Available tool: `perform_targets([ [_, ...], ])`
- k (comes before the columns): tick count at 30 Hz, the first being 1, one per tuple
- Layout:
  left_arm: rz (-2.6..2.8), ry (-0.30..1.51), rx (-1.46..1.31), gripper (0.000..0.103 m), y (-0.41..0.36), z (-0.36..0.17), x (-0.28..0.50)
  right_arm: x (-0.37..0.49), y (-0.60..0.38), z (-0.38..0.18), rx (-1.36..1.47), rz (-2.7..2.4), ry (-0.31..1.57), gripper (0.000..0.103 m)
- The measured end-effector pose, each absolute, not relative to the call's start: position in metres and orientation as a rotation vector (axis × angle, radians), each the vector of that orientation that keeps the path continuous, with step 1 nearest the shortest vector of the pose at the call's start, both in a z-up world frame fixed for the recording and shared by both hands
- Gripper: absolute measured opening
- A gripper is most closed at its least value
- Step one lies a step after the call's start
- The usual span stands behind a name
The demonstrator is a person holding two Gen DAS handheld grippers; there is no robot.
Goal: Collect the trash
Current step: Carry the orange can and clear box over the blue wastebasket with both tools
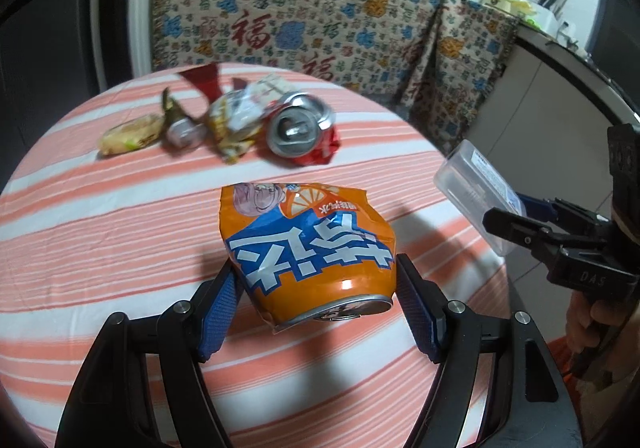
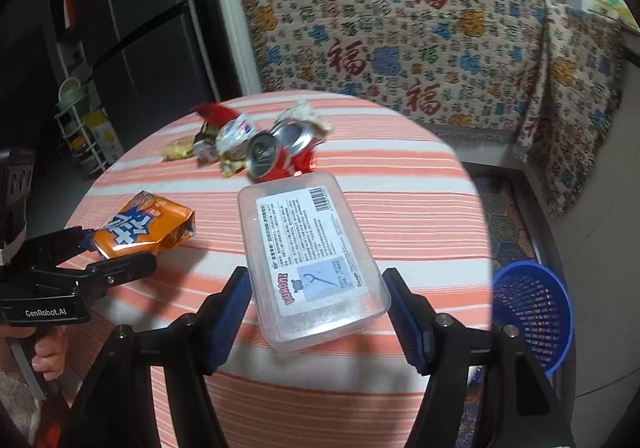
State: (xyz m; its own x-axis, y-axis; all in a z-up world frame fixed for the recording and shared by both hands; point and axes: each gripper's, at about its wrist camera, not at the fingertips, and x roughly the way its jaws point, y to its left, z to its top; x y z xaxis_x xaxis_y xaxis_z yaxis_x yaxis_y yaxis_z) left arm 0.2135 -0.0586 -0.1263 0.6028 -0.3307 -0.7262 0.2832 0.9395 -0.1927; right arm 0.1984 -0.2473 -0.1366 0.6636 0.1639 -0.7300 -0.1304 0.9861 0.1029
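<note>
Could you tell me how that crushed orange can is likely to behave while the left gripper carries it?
The orange can is flattened and creased, so it is probably light and unlikely to roll. Its glossy skin may slide on the left gripper pads, which grip only its lower end. The dented walls could buckle further under a harder squeeze.

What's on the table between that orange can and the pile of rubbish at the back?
Nothing: bare striped cloth lies between the orange can and the pile, in the left wrist view.
</note>
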Motion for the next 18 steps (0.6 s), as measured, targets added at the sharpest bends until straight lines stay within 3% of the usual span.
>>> perform_targets([
  [11, -0.556, 0.832, -0.010, 0.075, -0.191, -0.098, 0.246, 0.182, -0.411, -0.116, 0.125, -0.112, 0.803, 0.068],
  [18, -0.696, 0.850, 0.043, 0.075, -0.301, -0.113, 0.275, 0.187, -0.514, -0.140, 0.240, -0.256, 0.868, 0.068],
])
